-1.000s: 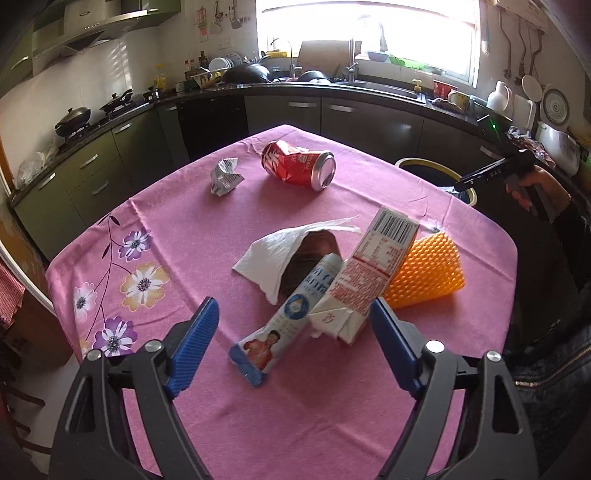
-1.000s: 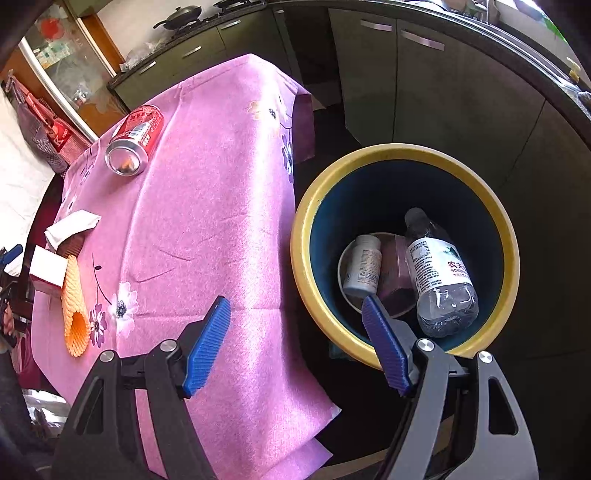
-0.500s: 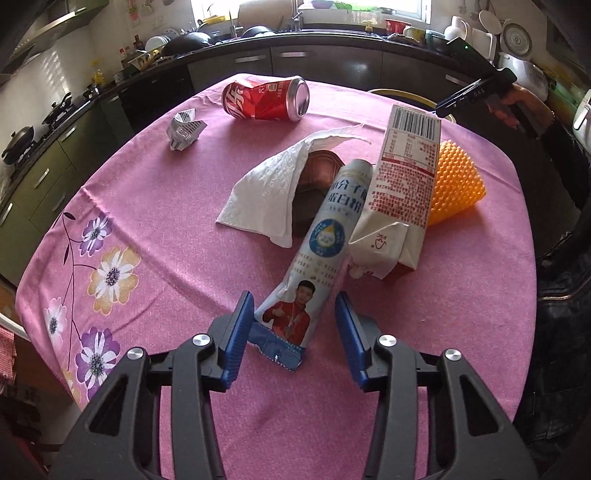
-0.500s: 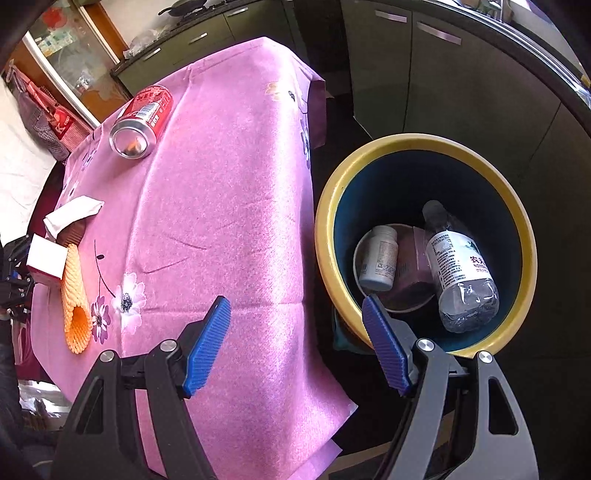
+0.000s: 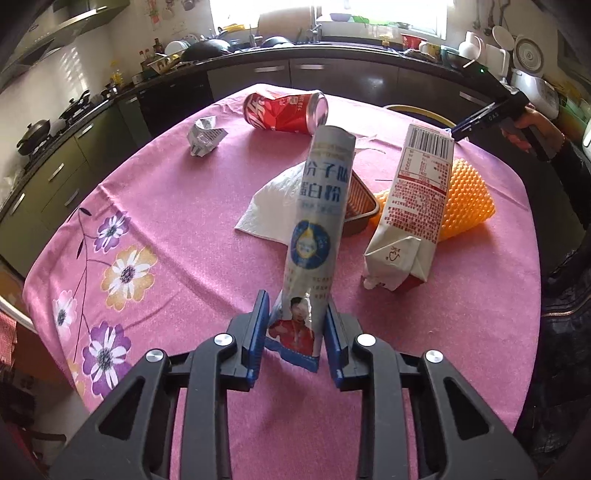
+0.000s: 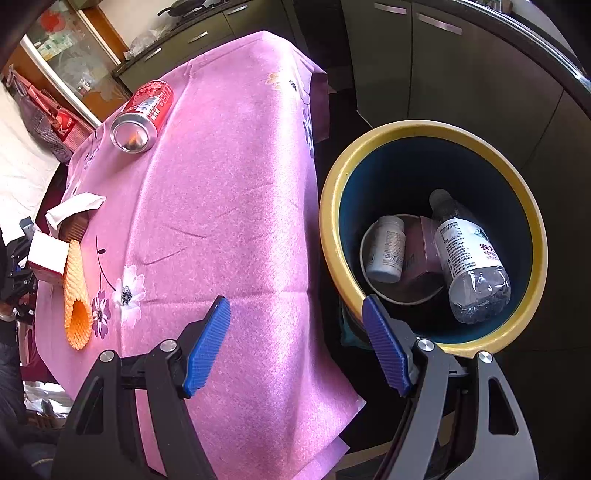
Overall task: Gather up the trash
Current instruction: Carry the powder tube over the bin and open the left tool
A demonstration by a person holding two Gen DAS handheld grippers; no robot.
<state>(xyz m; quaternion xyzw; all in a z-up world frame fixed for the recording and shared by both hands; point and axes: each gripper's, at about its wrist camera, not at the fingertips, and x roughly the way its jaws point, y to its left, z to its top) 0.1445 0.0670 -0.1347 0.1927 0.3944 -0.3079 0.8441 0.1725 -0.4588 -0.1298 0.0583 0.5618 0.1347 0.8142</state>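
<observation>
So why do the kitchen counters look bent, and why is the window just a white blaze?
Left wrist view: the fisheye lens bows the counter and rounds the table; the window is overexposed, though the packet in the left gripper stays sharp. Right wrist view: the same bulge warps the bin, whose inside sits in shadow; daylight puts a sheen on the tablecloth.

Pink floral tablecloth (image 5: 184, 236), red can (image 5: 284, 112)

home kitchen: stove (image 5: 35, 129), cabinets (image 5: 332, 74)
</observation>
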